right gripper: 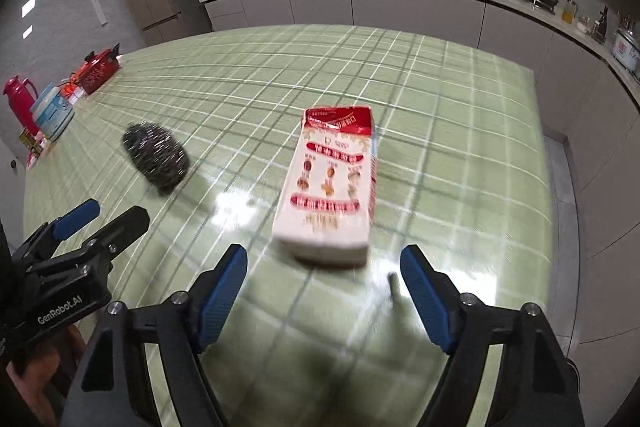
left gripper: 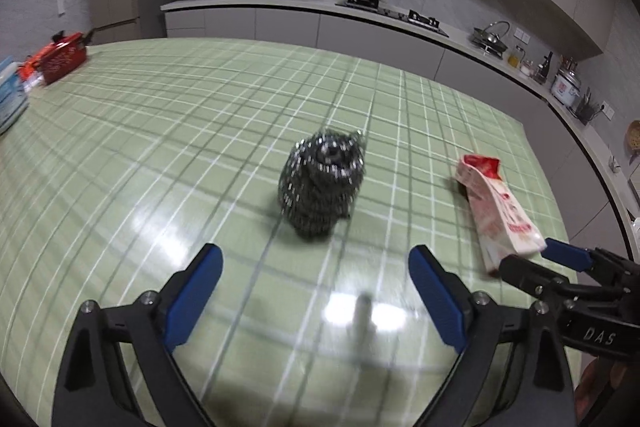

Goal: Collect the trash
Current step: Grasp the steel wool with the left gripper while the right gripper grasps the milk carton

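Lying untouched on the tabletop (left gripper: 160,131), the scourer (left gripper: 322,183) has the carton (right gripper: 334,187) to its right; left gripper (left gripper: 316,301) and right gripper (right gripper: 324,297) hover with jaws open, nothing collected yet

left wrist: down, near | right wrist: down, near | shared: table (left gripper: 160,131)
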Action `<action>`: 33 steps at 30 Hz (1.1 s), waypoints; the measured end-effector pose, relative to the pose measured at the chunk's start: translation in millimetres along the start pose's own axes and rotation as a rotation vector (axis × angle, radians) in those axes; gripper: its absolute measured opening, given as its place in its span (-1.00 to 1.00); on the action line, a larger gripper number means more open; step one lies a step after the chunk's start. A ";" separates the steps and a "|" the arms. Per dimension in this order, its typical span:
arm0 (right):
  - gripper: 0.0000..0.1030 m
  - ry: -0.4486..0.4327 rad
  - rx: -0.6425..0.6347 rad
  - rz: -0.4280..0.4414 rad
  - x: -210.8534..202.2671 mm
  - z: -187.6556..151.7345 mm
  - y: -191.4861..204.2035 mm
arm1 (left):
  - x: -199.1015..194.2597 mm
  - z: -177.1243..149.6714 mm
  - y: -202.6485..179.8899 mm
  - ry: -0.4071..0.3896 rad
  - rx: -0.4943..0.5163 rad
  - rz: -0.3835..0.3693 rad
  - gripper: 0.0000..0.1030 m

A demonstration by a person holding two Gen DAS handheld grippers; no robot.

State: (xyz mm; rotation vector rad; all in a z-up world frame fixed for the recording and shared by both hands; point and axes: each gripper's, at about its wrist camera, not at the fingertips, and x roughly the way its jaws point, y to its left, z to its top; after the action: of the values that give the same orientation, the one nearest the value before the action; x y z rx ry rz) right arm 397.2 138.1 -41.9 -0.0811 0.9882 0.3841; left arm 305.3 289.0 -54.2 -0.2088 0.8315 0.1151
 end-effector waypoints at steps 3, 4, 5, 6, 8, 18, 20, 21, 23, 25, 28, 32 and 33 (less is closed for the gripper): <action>0.51 0.004 0.007 -0.009 14.8 13.7 0.3 | 17.1 7.4 0.4 0.026 0.012 -0.018 0.75; 0.47 0.009 0.007 -0.012 20.6 18.7 0.5 | 22.5 9.7 -1.3 0.035 0.017 -0.021 0.73; 0.39 0.014 0.007 -0.014 26.0 23.0 0.5 | 27.9 12.2 -1.6 0.047 0.022 -0.026 0.69; 0.35 0.019 0.009 -0.019 30.6 26.8 0.0 | 31.6 14.5 -1.4 0.053 0.024 -0.032 0.67; 0.29 0.026 0.013 -0.029 38.5 33.0 -1.2 | 33.3 19.3 -2.3 0.048 0.026 -0.039 0.63; 0.22 0.013 0.005 -0.065 41.9 39.1 0.6 | 25.6 16.2 3.8 0.046 0.030 -0.050 0.36; 0.15 0.004 0.002 -0.073 42.5 38.7 -0.5 | 26.0 17.2 5.9 0.042 0.022 -0.052 0.15; 0.13 0.000 0.006 -0.069 42.0 38.6 -1.2 | 25.8 18.5 5.2 0.041 0.019 -0.051 -0.05; 0.00 -0.012 0.002 -0.073 38.3 39.4 -1.2 | 24.2 18.1 6.4 0.040 0.016 -0.059 -0.19; 0.00 -0.012 0.004 -0.062 36.7 39.7 -1.7 | 23.0 18.1 6.2 0.040 0.018 -0.062 -0.23; 0.00 -0.013 0.003 -0.055 34.2 37.8 -1.3 | 18.1 19.9 5.1 0.030 0.027 -0.061 -0.25; 0.00 -0.030 0.002 -0.046 24.6 35.2 0.3 | 7.8 23.3 0.4 0.010 0.045 -0.059 -0.25; 0.00 -0.034 0.001 -0.044 21.5 34.9 0.9 | 6.0 23.9 -0.6 0.008 0.049 -0.058 -0.25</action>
State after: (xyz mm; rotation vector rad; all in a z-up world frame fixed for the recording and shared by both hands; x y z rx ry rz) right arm 435.2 153.4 -40.3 -0.0952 0.9511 0.3436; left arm 326.6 294.0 -43.0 -0.1871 0.8346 0.0394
